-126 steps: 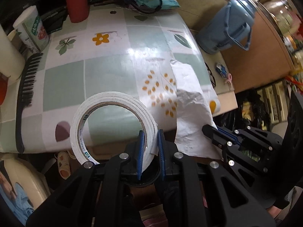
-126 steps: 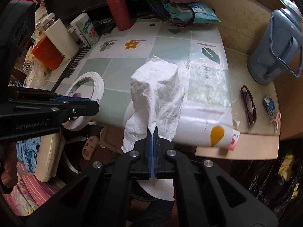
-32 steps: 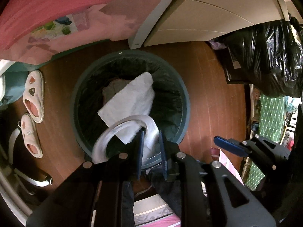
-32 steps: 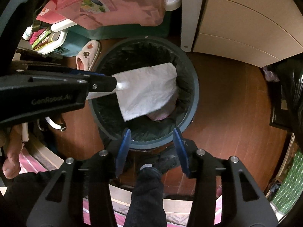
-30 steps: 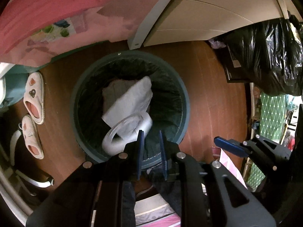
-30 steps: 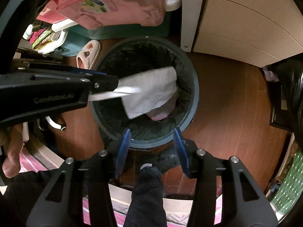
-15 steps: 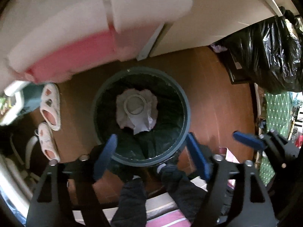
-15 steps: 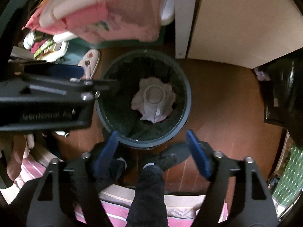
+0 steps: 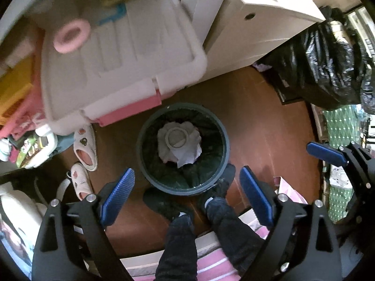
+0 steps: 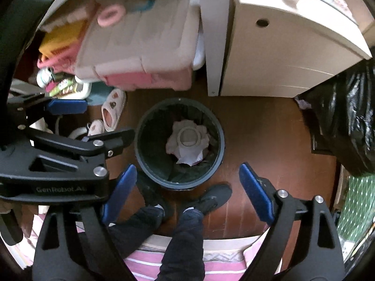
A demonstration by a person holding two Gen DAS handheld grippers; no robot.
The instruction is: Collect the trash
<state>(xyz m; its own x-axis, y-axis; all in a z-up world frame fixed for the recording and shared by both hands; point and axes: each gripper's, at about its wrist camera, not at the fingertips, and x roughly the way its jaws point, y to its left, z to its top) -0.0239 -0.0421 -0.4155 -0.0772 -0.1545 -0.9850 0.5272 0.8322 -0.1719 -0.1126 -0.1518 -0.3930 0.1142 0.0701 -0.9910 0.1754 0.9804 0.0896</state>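
A round dark bin with a black liner stands on the wooden floor; it also shows in the right wrist view. Inside it lie the crumpled white tissue and the white tape roll on top of it, which also show in the right wrist view, tissue and roll. My left gripper is open and empty, high above the bin. My right gripper is open and empty beside it, also above the bin.
A pink-and-white storage box overhangs at upper left. A white cabinet stands behind the bin. A full black trash bag sits at right. Slippers lie left of the bin. The person's dark shoes stand at the bin's near side.
Both grippers have opened wide and risen away from the bin. The tissue and the tape roll have dropped and now lie at the bottom of the bin.
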